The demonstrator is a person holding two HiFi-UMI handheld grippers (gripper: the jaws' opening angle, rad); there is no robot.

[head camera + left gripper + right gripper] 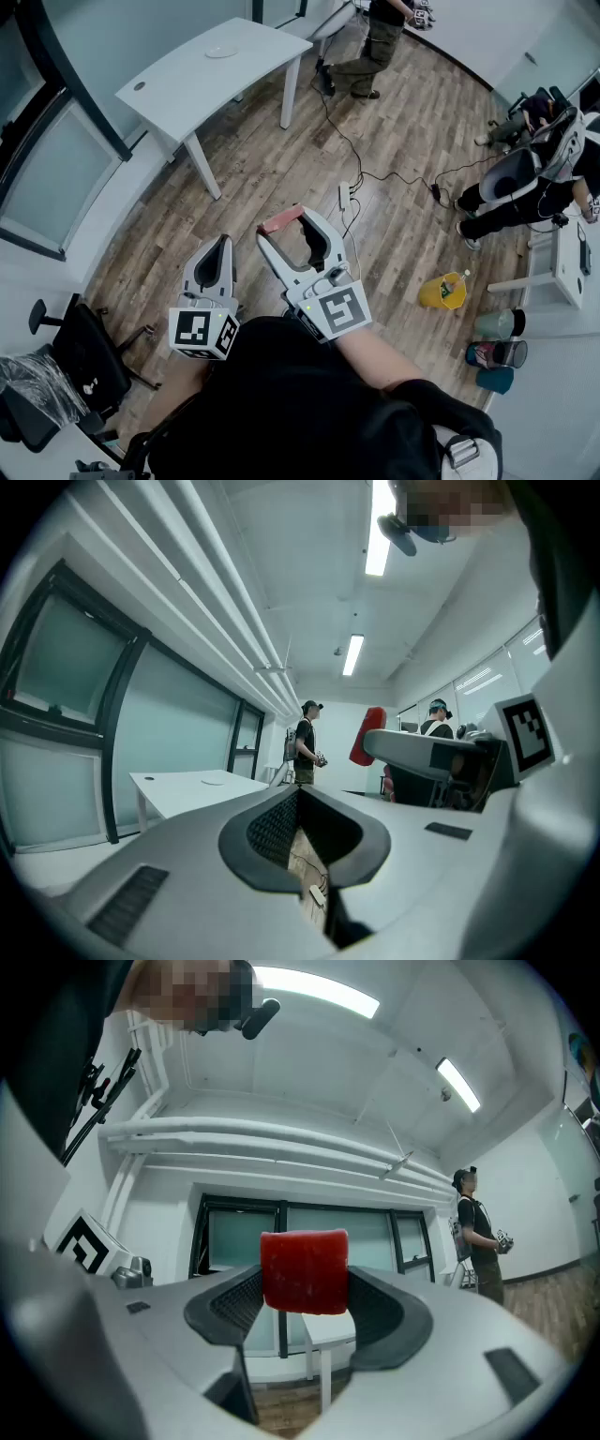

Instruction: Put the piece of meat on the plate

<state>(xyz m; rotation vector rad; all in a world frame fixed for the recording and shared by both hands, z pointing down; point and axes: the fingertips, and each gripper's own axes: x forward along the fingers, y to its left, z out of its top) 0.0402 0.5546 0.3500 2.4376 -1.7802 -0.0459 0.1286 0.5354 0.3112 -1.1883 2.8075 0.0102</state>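
Observation:
A red slab of meat [280,220] sits clamped between the tips of my right gripper [282,226], held level in the air above the wooden floor. In the right gripper view the meat [304,1271] fills the gap between the two pads of that gripper [304,1290]. My left gripper [222,244] hangs beside it to the left, its jaws together with nothing in them; in its own view the left gripper [298,794] shows only a thin slit. A small white plate [222,52] lies on the white table [178,84] far ahead, also seen as the plate [214,780].
A power strip [344,195] with cables lies on the floor ahead. One person [370,47] stands at the back, another sits at the right [525,178]. A yellow bucket [442,292] and cups [497,353] stand right; a black chair [80,361] stands left.

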